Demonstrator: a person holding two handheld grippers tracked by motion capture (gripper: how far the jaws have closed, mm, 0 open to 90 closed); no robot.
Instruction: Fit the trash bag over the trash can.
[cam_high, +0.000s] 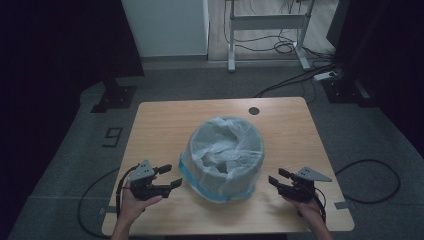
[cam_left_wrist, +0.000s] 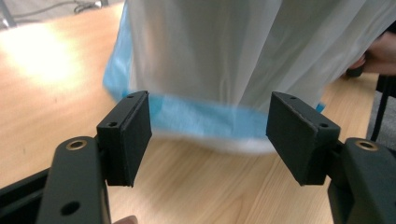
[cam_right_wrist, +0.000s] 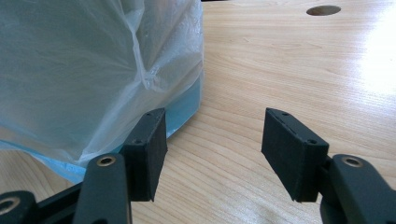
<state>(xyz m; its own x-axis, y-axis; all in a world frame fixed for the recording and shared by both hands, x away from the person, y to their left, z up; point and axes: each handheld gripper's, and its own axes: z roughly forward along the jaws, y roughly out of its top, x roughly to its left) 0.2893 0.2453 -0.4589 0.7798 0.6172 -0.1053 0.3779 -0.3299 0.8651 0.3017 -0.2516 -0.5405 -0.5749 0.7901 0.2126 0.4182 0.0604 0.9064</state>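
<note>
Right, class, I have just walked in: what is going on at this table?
A person holds a two-jaw gripper in each hand at a wooden table. In the middle stands a round bin lined with a thin white bag folded over its rim, with a blue band low on its side. The left gripper and right gripper flank it, both open and holding nothing, their fingers aimed at the bag's lower edge.

- You have a pale, matt wood-grain table top (cam_high: 165, 120), smooth.
- The round bin's thin, crinkled, translucent white plastic liner (cam_high: 225, 150) has a glossier blue plastic hem (cam_left_wrist: 205, 116).
- Your right gripper's (cam_right_wrist: 212, 149) black pads (cam_right_wrist: 292, 149) look matt, slightly rough.
</note>
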